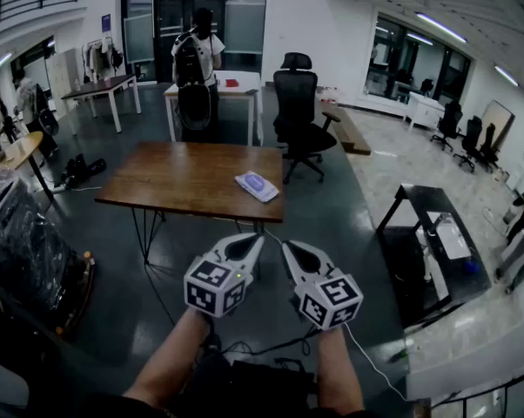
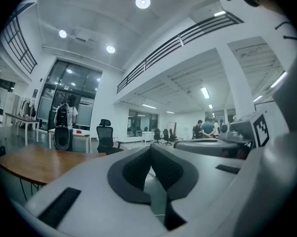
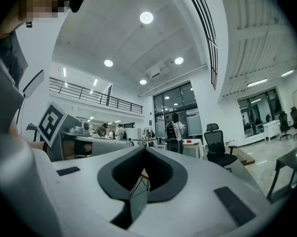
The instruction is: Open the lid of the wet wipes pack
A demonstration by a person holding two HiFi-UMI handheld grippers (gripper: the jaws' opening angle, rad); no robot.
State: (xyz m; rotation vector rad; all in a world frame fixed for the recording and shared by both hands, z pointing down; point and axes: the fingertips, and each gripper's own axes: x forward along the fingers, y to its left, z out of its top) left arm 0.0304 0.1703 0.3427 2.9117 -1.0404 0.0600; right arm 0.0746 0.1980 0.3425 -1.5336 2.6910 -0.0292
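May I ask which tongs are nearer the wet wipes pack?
Left, narrowly: left tongs hover short of the wet wipes pack, directly before it; right tongs hover short and further right.

**No legible writing anywhere**

The black-and-white square markers on the white cubes of the left gripper and the right gripper are coded patterns, not letters or numbers. Ahead of both grippers, the flat white-and-lilac wet wipes pack on the brown wooden counter bears print too small to read.
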